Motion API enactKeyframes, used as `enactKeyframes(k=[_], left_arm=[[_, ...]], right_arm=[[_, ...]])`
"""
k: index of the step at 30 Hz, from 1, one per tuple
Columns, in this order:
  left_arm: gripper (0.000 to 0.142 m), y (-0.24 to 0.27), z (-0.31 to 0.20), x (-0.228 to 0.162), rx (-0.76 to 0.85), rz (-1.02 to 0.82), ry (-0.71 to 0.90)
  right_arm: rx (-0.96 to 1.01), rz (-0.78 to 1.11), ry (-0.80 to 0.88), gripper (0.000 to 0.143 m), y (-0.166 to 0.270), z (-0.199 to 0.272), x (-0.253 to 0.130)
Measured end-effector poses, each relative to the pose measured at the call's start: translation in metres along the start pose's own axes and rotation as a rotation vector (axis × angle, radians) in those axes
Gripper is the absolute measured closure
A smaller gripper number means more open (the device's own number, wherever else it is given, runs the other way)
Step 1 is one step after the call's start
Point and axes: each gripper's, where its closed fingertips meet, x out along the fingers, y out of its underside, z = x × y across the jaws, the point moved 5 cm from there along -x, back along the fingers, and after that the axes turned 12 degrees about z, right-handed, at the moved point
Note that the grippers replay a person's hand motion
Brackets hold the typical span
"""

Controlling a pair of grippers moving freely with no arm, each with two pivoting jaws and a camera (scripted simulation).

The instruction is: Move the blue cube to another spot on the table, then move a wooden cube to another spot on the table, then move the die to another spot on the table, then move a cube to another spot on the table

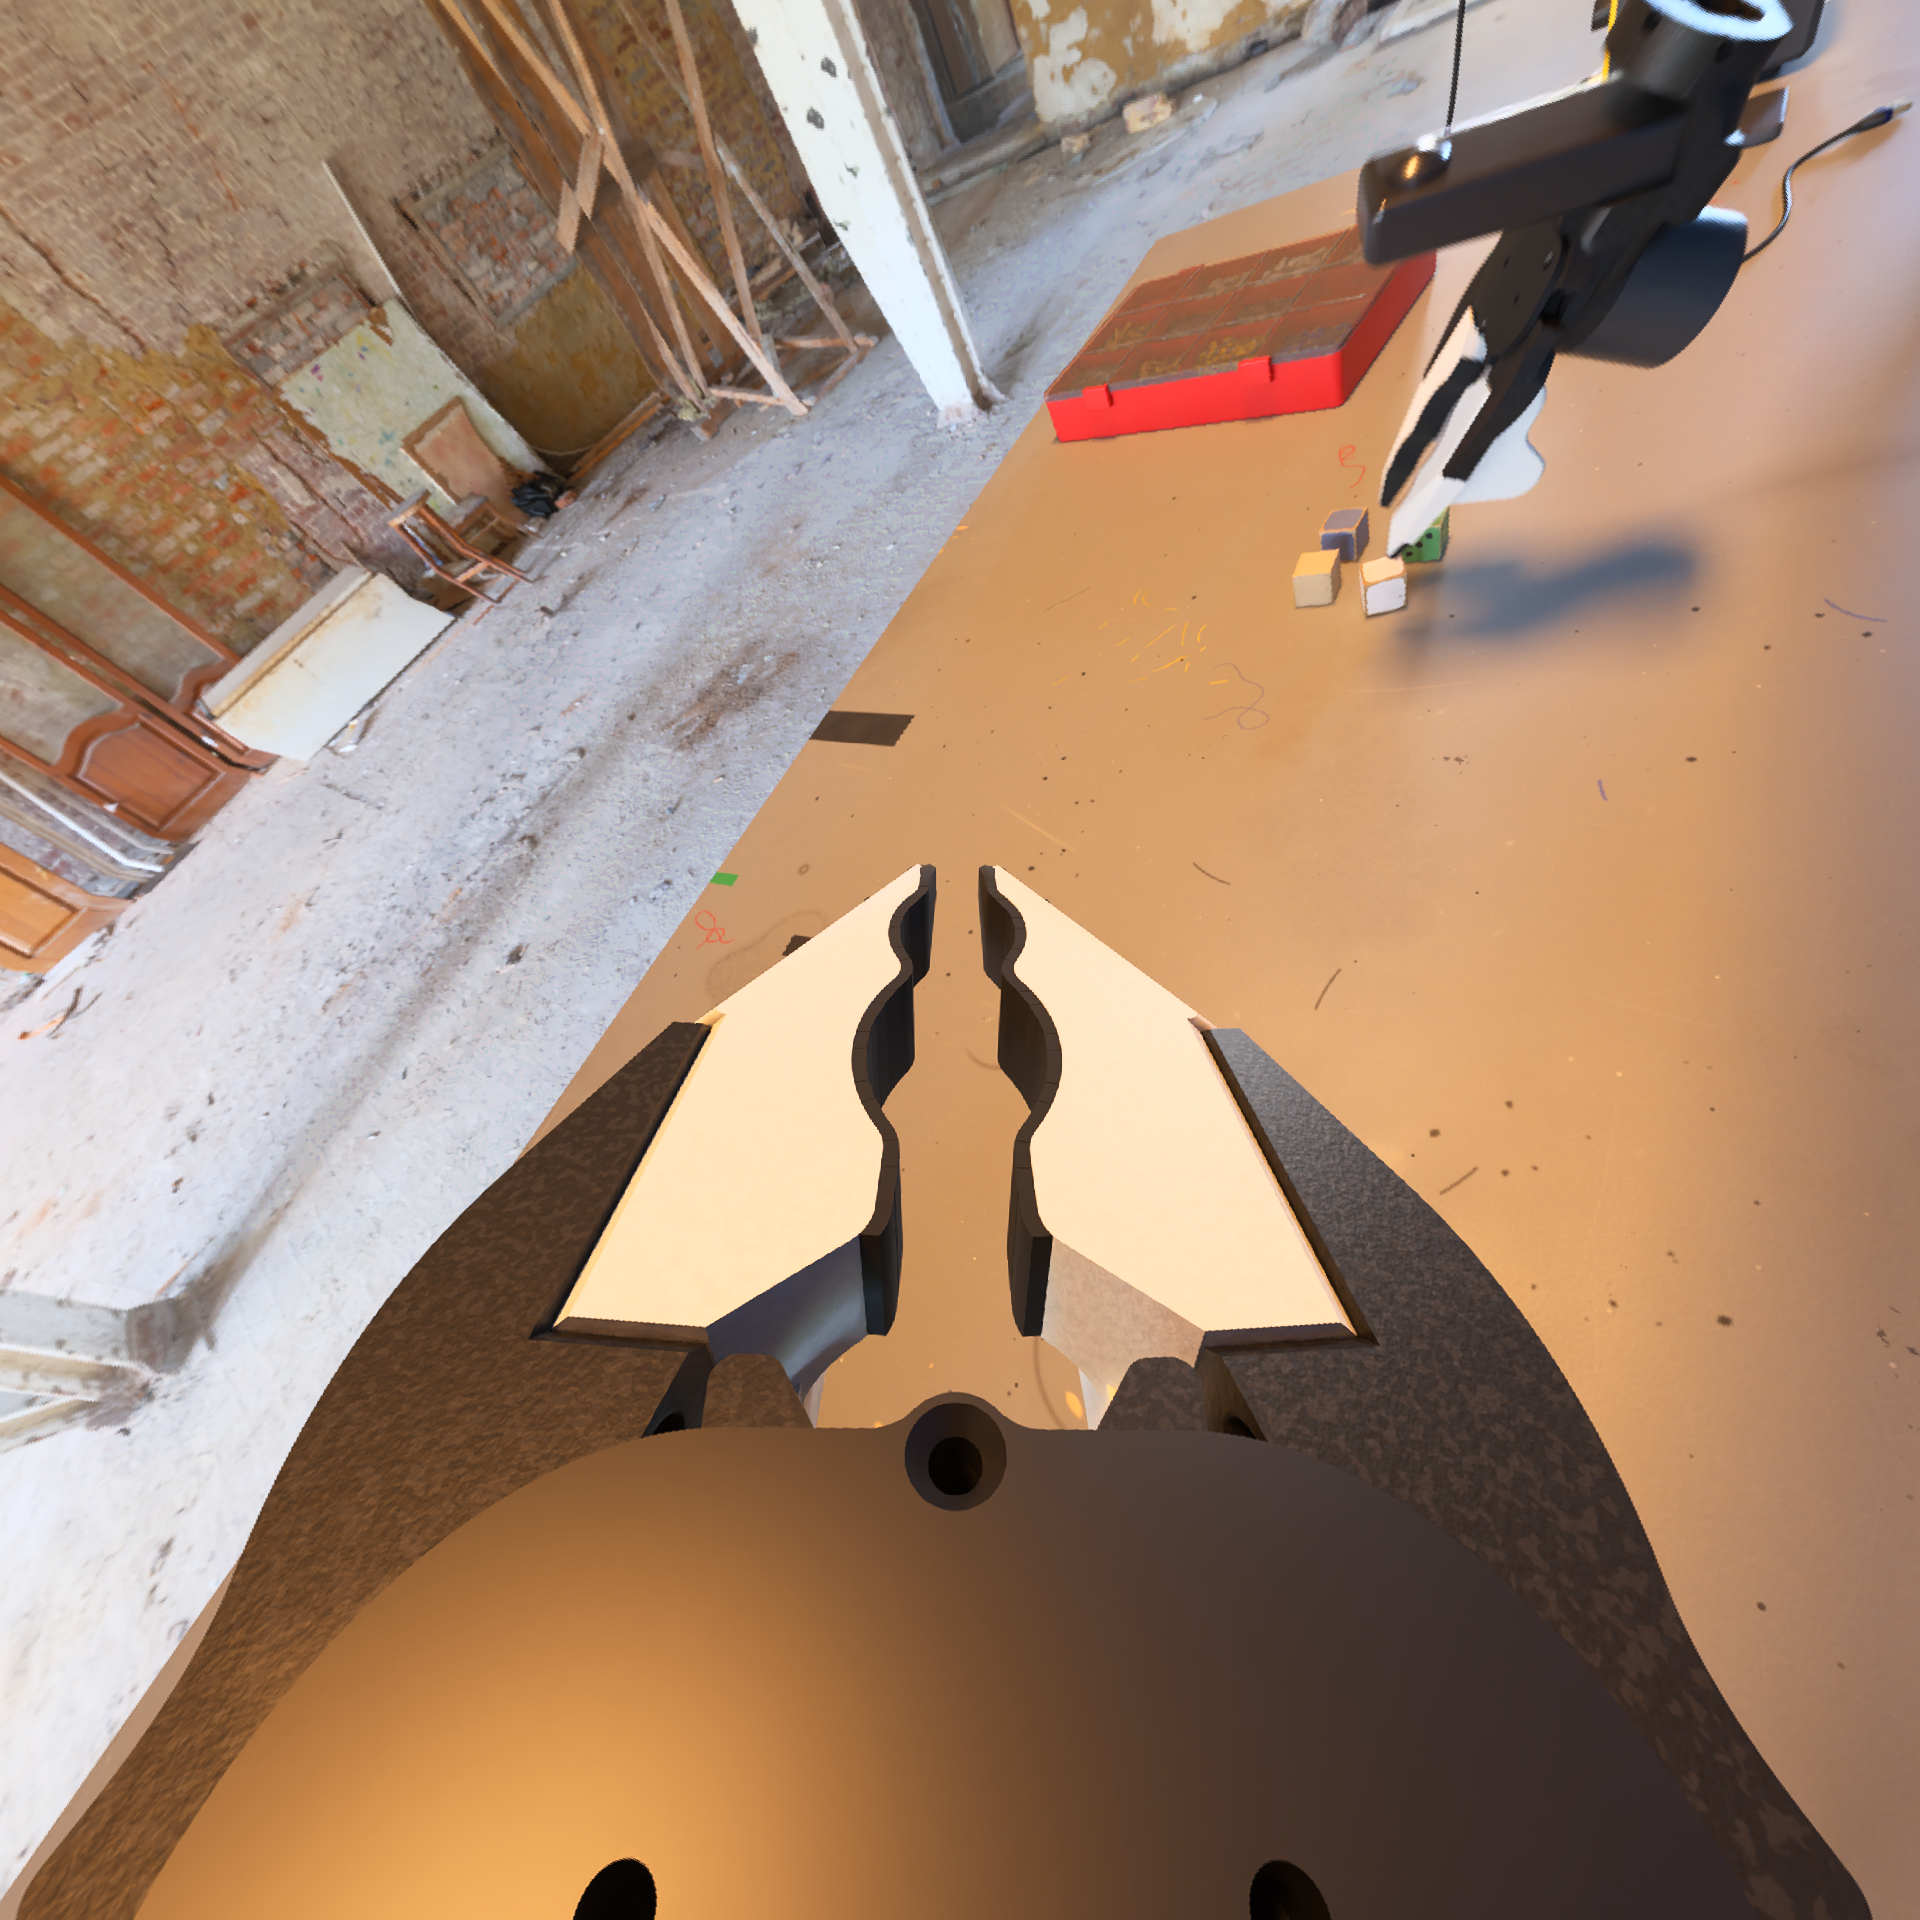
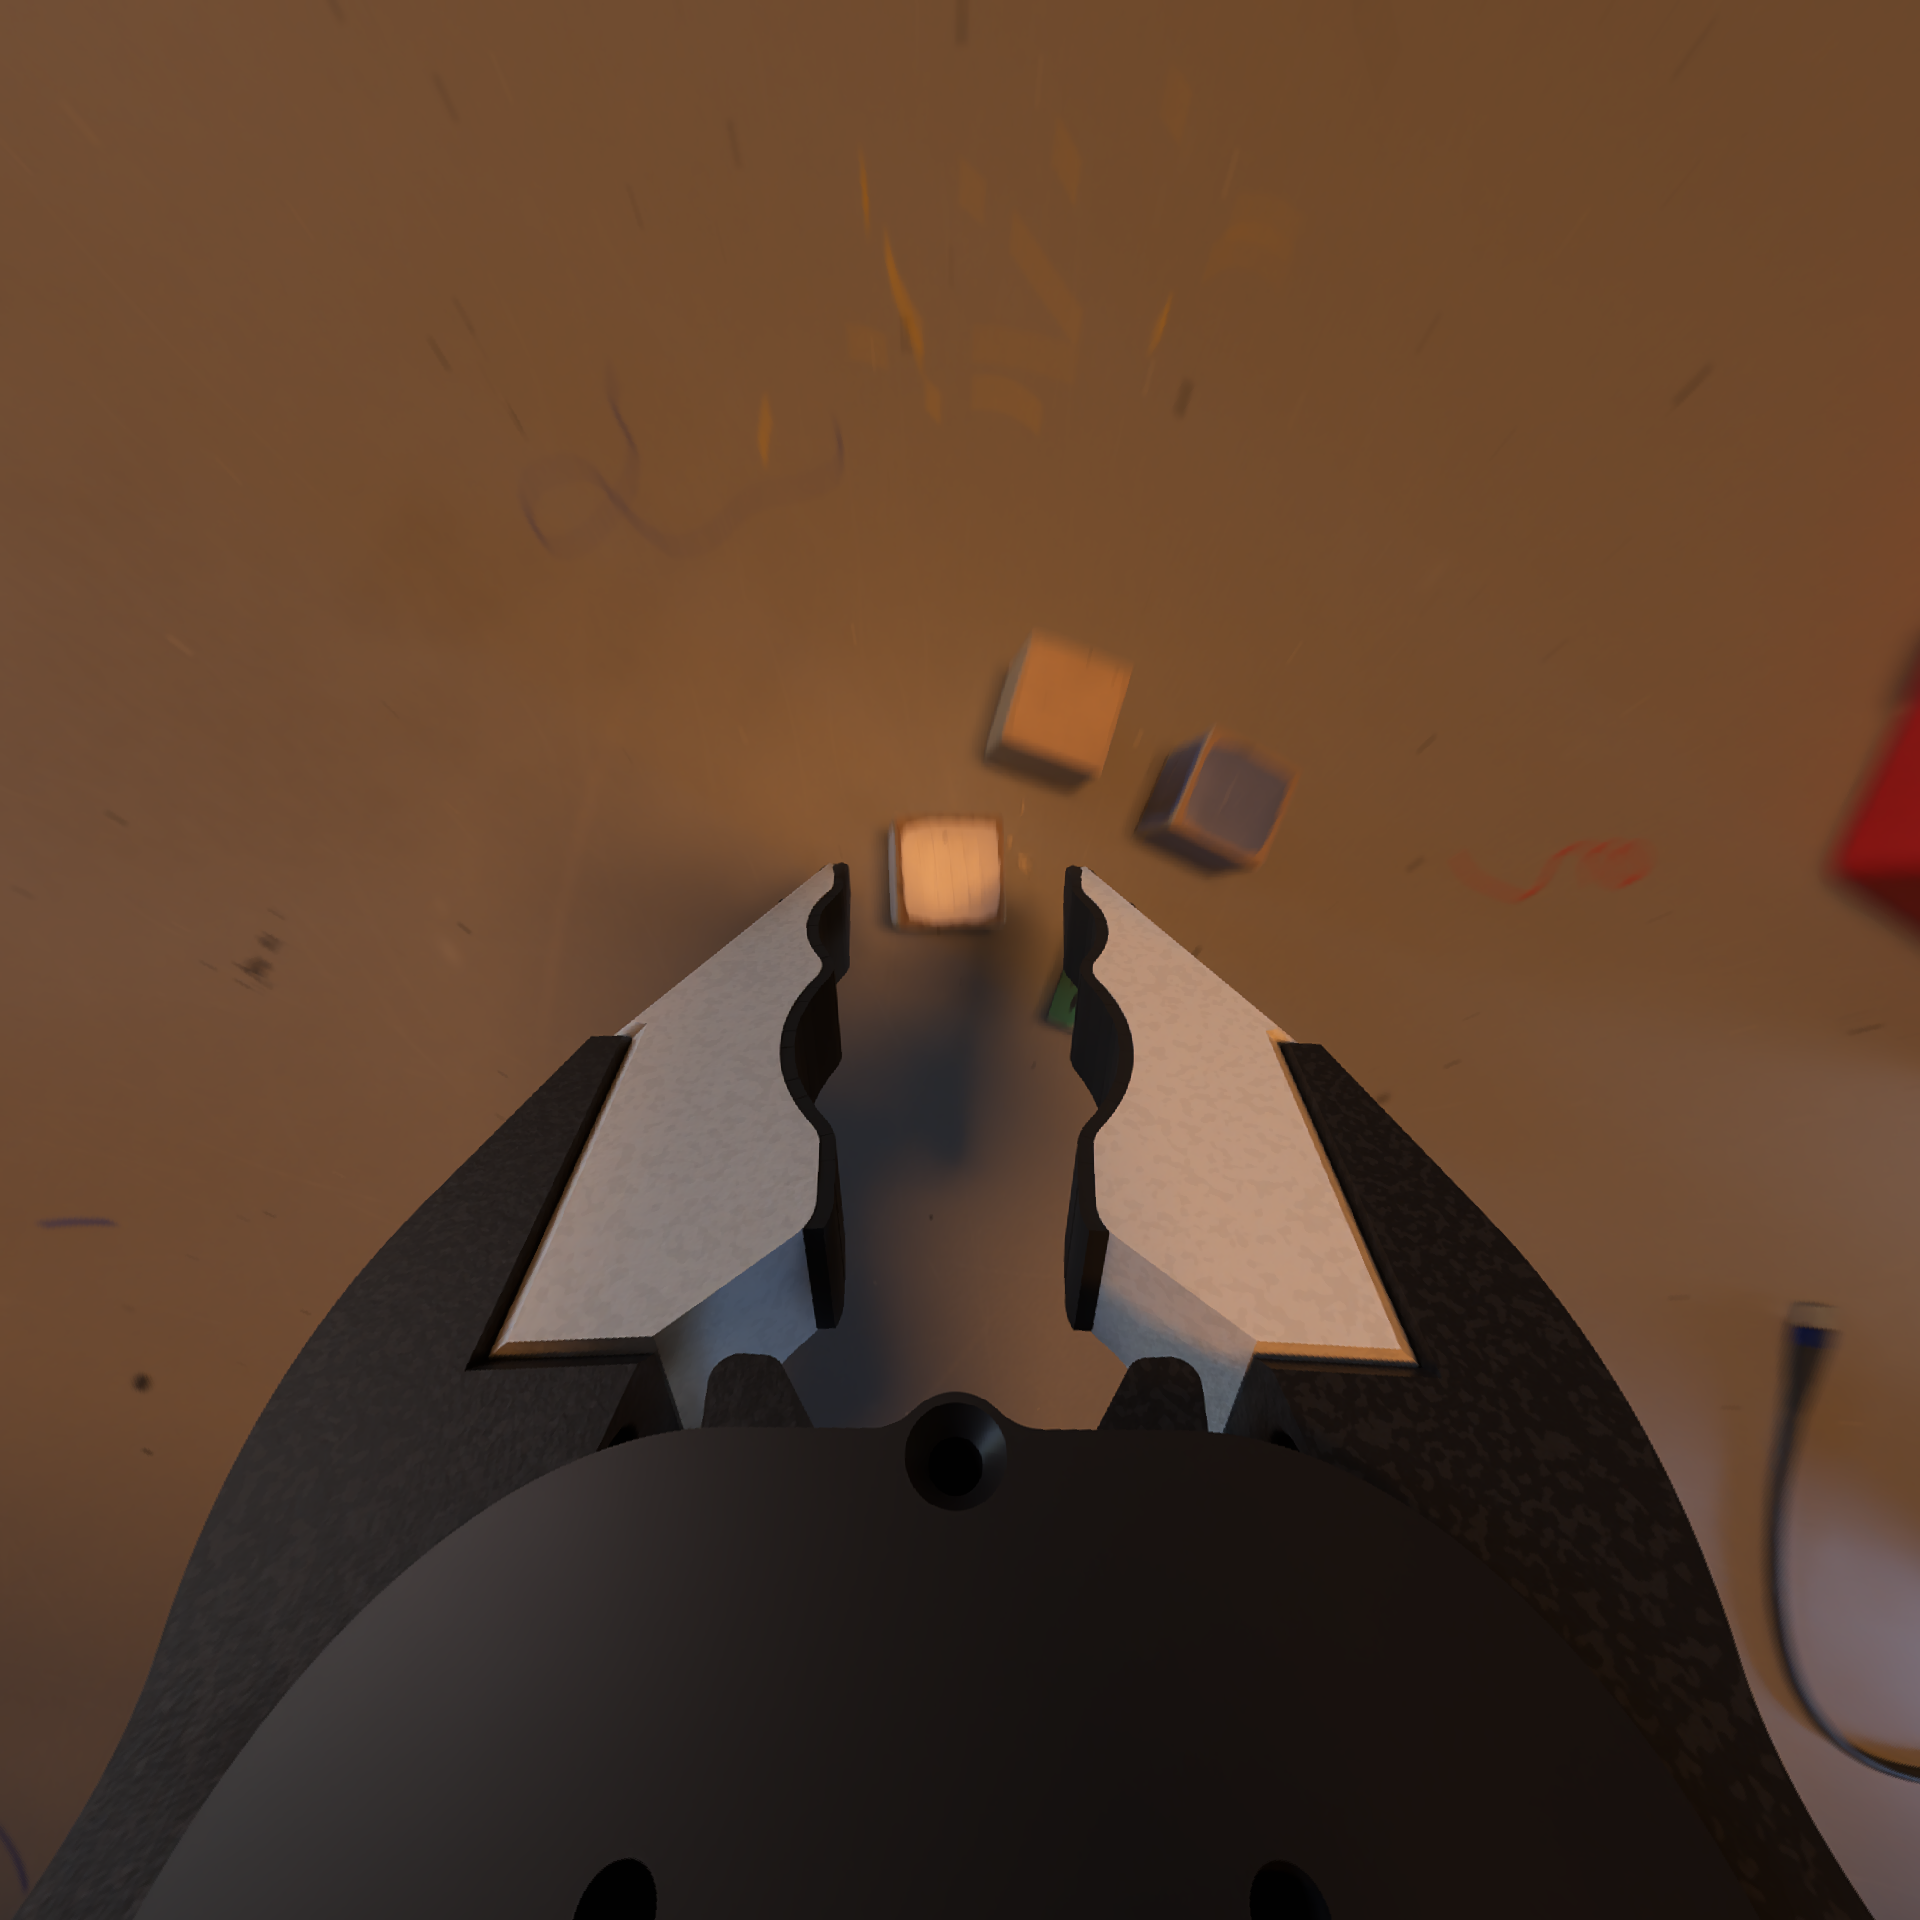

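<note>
Four small blocks sit close together on the brown table [image 1: 1351,935]. In the left wrist view they are a blue cube [image 1: 1345,532], a wooden cube [image 1: 1316,577], a paler wooden cube [image 1: 1384,587] and a green die [image 1: 1425,542]. My right gripper [image 1: 1403,520] hangs over them, pointing down. In the right wrist view it [image 2: 956,883] is open and empty. The pale wooden cube [image 2: 948,871] lies below, between its tips. The other wooden cube [image 2: 1060,707] and the blue cube [image 2: 1216,800] lie beyond. The die [image 2: 1060,1003] is mostly hidden by the right finger. My left gripper [image 1: 957,878] is shut and empty, far away.
A red compartment box [image 1: 1247,353] lies on the table behind the blocks, and its corner shows in the right wrist view [image 2: 1886,831]. A thin cable [image 2: 1797,1507] lies at the right. The table's left edge [image 1: 831,727] drops to a rubble-strewn floor.
</note>
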Motion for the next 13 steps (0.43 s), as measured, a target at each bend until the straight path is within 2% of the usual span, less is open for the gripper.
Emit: enactKeyframes(k=[3,6,9,11,13], left_arm=[[0.134,-0.002,0.000,-0.001,-0.002,-0.014,-0.001],[0.134,-0.002,-0.001,0.002,0.002,-0.005,0.001],[0.134,-0.001,-0.003,0.005,0.010,0.021,0.000],[0.134,0.001,-0.004,0.006,0.014,0.036,-0.002],[0.134,0.001,-0.005,0.005,0.019,0.041,0.001]], right_arm=[[-0.061,-0.239,0.070,0.101,-0.040,0.025,-0.064],[-0.236,-0.417,-0.023,0.102,-0.088,0.093,-0.111],[-0.567,-0.382,-0.190,0.096,-0.119,0.177,-0.107],[-0.819,-0.343,-0.258,0.095,-0.125,0.225,-0.083],[-1.015,-0.283,-0.236,0.095,-0.126,0.253,-0.053]])
